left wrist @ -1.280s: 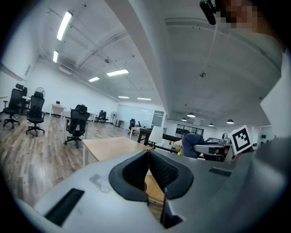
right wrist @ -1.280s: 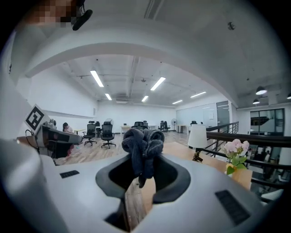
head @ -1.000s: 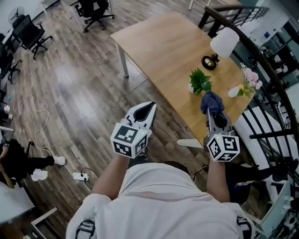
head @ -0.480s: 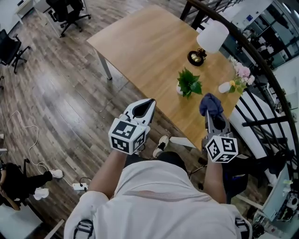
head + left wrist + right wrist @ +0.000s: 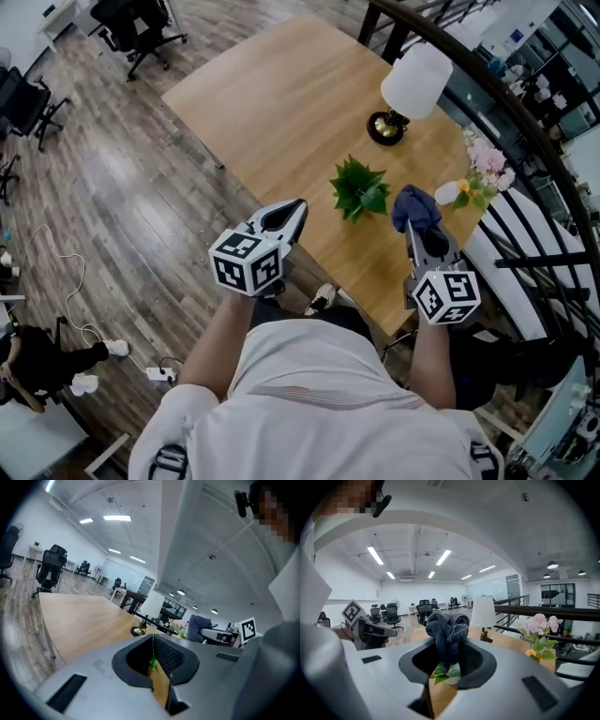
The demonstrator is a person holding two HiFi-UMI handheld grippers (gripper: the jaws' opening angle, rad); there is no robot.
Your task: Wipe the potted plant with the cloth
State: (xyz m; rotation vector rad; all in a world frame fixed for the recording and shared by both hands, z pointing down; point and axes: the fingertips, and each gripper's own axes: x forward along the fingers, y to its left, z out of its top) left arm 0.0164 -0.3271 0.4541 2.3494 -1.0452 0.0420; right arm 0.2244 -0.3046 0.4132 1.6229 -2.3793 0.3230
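Note:
A small green potted plant point(image 5: 360, 188) in a white pot stands near the front edge of the wooden table point(image 5: 272, 94). It shows low between the jaws in the right gripper view as green leaves point(image 5: 446, 672). My right gripper point(image 5: 413, 217) is shut on a dark blue cloth point(image 5: 415, 207), bunched above its jaws point(image 5: 447, 629), just right of the plant. My left gripper point(image 5: 296, 205) is shut with nothing in it, over the table's front edge left of the plant; its closed jaws point(image 5: 153, 641) point toward the plant.
A white-shaded lamp point(image 5: 413, 82) on a dark round base stands behind the plant. A vase of pink flowers point(image 5: 484, 173) sits at the table's right end by a dark railing point(image 5: 506, 112). Office chairs point(image 5: 131, 23) stand on the wood floor to the left.
Both grippers have come closer to the table. The plant now lies between them, and the cloth is nearer to its leaves.

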